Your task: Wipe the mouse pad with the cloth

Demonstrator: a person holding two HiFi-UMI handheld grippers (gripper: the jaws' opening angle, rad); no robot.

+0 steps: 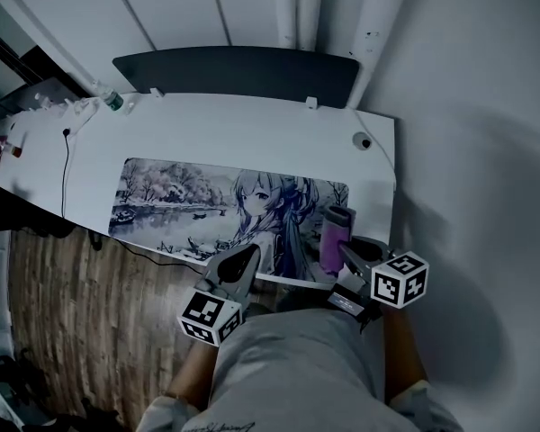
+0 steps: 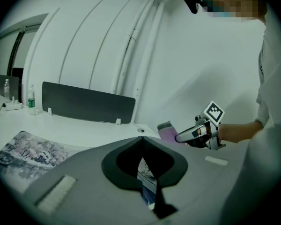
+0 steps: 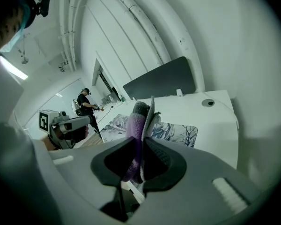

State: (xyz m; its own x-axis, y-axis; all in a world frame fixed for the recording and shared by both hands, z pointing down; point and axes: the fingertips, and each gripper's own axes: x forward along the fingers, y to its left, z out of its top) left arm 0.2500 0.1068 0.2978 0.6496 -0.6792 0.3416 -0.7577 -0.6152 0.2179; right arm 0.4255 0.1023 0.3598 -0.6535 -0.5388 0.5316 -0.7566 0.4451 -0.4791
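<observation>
The right gripper (image 1: 346, 252) is clenched on a purple cloth (image 1: 335, 234). In its own view the folded cloth stands up between the two jaws, and they press it from both sides. The cloth is over the right end of the mouse pad (image 1: 189, 201), at about 4 o'clock from the middle of the head view. I cannot tell whether it touches the pad.

The left gripper (image 1: 245, 259) has its jaws closed together with nothing between them. It is at 6 o'clock, at the near edge of the pad on the white desk (image 1: 252, 129).

The cloth looks soft, light and thick, so I think it will bend and fold easily when pushed. A hold on the folded middle, as now, seems good, because a loose free part stays for wiping.

The pad is long, thin and flat, and probably flexible. It may slide or wrinkle under the strokes, so the empty left gripper could press down its near edge.
</observation>
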